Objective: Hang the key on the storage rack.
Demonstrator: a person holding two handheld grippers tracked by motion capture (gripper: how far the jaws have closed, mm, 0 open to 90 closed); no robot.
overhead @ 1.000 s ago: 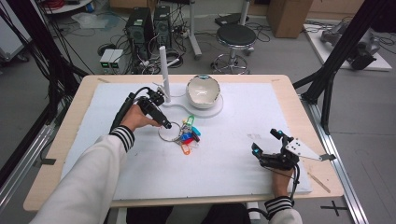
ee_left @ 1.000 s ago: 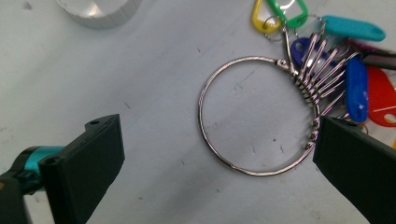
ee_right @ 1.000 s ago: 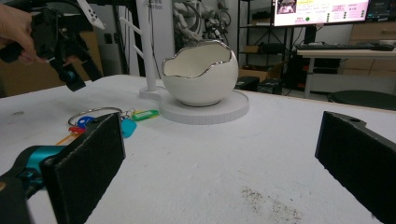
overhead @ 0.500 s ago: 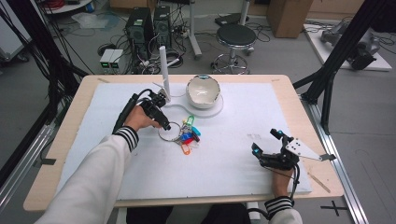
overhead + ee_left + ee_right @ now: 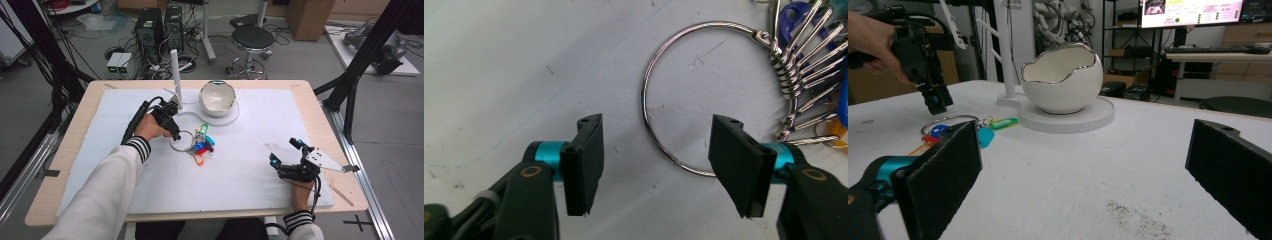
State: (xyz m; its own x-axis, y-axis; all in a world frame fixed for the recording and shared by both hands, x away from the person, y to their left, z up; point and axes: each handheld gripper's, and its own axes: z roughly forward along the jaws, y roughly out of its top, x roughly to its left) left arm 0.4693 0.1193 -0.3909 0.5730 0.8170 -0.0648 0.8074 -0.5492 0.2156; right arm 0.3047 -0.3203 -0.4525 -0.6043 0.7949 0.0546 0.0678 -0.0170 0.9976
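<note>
One big key ring (image 5: 659,100) lies on the counter (image 5: 100,165) just before the egg-shaped bowl (image 5: 217,98). Its thin, slippery wire looks stiff; the left claw (image 5: 656,165), closing but untouching, straddles its bare arc. Right claw (image 5: 1088,180) gapes wide.

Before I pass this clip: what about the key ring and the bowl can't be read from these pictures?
- Key ring: in the left gripper view its tags run off the right edge, so their number is unclear.
- Key ring, high view: the left gripper covers its left side, so contact cannot be told there.
- Tags: any lettering is too small in the high view.
- Bowl: in the right gripper view its wall hides the bottom inside.
</note>
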